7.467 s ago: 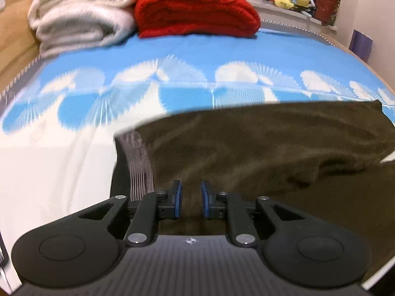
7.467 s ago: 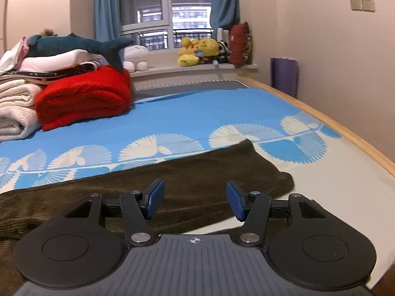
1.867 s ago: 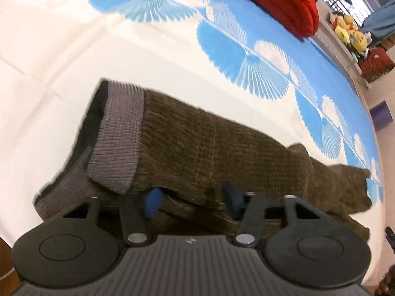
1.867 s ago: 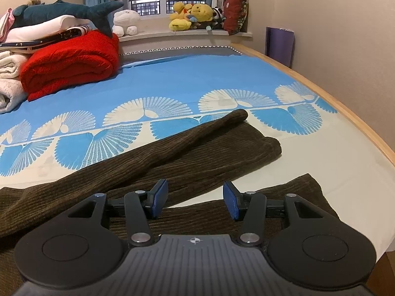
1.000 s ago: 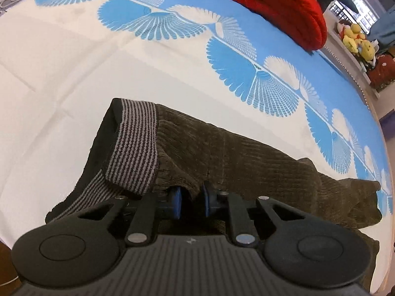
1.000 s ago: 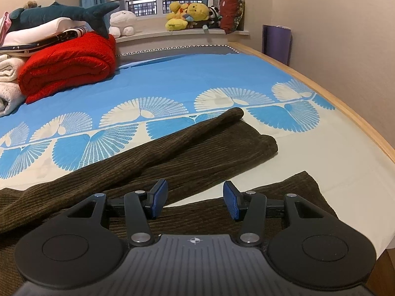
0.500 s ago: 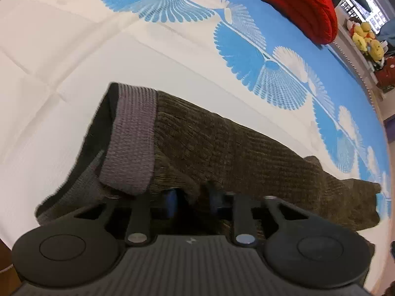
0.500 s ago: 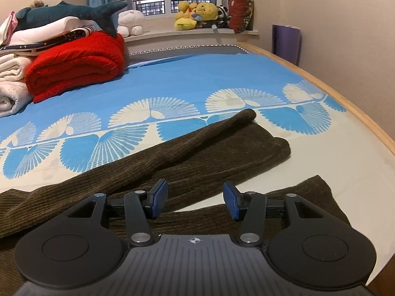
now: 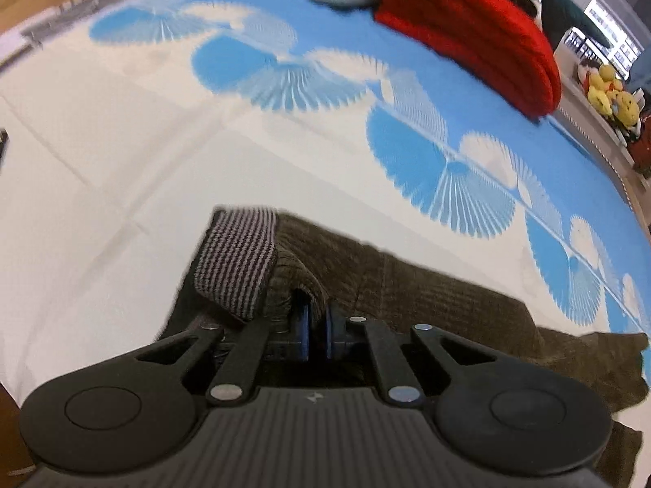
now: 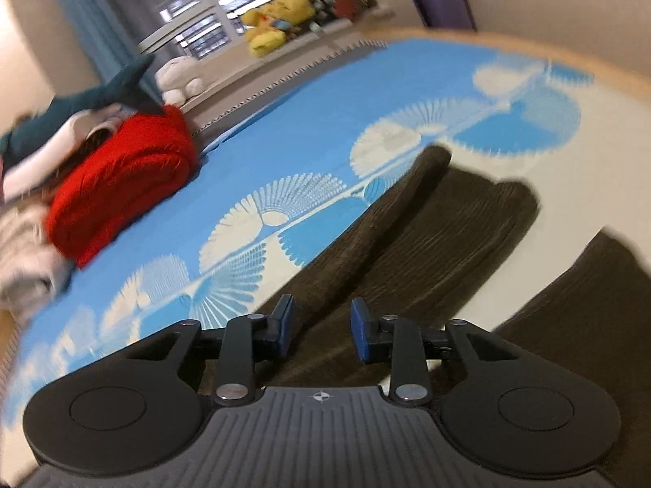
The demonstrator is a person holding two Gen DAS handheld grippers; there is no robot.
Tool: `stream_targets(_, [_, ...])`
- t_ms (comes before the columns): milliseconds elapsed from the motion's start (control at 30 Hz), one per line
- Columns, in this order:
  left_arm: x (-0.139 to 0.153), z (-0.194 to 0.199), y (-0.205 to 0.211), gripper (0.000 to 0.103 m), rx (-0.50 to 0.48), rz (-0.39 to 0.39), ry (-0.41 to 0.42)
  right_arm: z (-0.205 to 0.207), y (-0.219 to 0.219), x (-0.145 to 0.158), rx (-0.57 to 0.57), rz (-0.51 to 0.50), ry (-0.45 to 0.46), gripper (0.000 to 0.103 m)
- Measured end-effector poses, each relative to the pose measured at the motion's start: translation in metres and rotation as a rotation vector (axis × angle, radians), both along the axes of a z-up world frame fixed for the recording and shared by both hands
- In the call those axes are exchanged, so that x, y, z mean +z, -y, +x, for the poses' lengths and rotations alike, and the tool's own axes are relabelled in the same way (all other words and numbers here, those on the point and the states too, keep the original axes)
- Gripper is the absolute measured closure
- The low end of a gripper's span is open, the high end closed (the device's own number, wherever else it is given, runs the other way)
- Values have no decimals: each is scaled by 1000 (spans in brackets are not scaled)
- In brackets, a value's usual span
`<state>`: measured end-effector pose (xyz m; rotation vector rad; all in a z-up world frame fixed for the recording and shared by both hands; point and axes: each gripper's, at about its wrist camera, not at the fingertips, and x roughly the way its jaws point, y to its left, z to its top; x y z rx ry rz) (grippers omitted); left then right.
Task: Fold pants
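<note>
So the brown corduroy pants are lying on the bed, on the cream part of the sheet just below the band of blue fan shapes. On my left wrist cam the striped grey waistband is flipped up right in front of me, and my left gripper is pinched together on a bunched fold of the corduroy just beside it. The blue pads are basically touching with the fabric caught between them.

Right wrist cam is tilted and pretty smeared. My right gripper is over one pant leg, jaws closing but with a clear gap, pads not pressing on anything yet. The legs run away from me toward the bed's wooden edge, and a second flap of the same brown fabric sits off to the right.

Further back there's a folded red blanket, some stacked whitish towels, a shark plush and yellow plush toys by the window.
</note>
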<state>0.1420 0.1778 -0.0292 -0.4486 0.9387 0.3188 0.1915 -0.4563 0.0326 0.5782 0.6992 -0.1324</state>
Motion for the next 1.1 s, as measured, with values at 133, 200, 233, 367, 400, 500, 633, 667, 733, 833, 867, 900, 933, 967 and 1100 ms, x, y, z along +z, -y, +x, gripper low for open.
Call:
stream_targets(133, [6,4,7,93,-13,32,23,37,6,-36,-43,92,-50,65])
stream_targets(200, [3,7,0,91,6,-26,20,52,8,-52,-57,121,-86,64])
stream_targets(233, [1,8,-5,90,17,-61,17,58,9,-59,-62,136,-100,63])
stream_targets(367, [-12,15,-18,77,37,-174,-23,76,13,-77,-106,201,-118,60])
stream_targets(400, [-15,16,-18,77,35,-177,-36,80,13,-80,-112,213,-119,60])
stream_targets(500, [-18,19,-16,77,27,-158,-52,91,10,-88,-126,190,-126,61])
stream_targets(633, [-17,23,-12,87,8,-114,-67,96,11,-89,-169,180,-112,93])
stream_targets(667, [-16,23,-9,90,0,-91,-73,94,11,-86,-183,177,-103,96])
stream_targets(733, [-13,23,-4,94,-25,-48,-78,88,11,-73,-192,161,-79,98])
stream_targets(833, [-7,17,1,95,-53,-7,-66,70,11,-45,-188,137,-37,99])
stream_targets(867, [-4,14,2,95,-60,0,-58,61,11,-33,-176,123,-21,99])
stream_targets(900, [-1,11,2,96,-65,5,-49,50,12,-21,-167,110,-8,99])
stream_targets(933, [3,7,2,96,-70,12,-39,40,14,-10,-160,98,2,99])
stream_targets(967, [6,4,3,96,-73,16,-31,26,15,2,-154,87,16,99])
stream_targets(1100, [21,-19,5,97,-96,30,17,-43,19,39,-127,38,77,100])
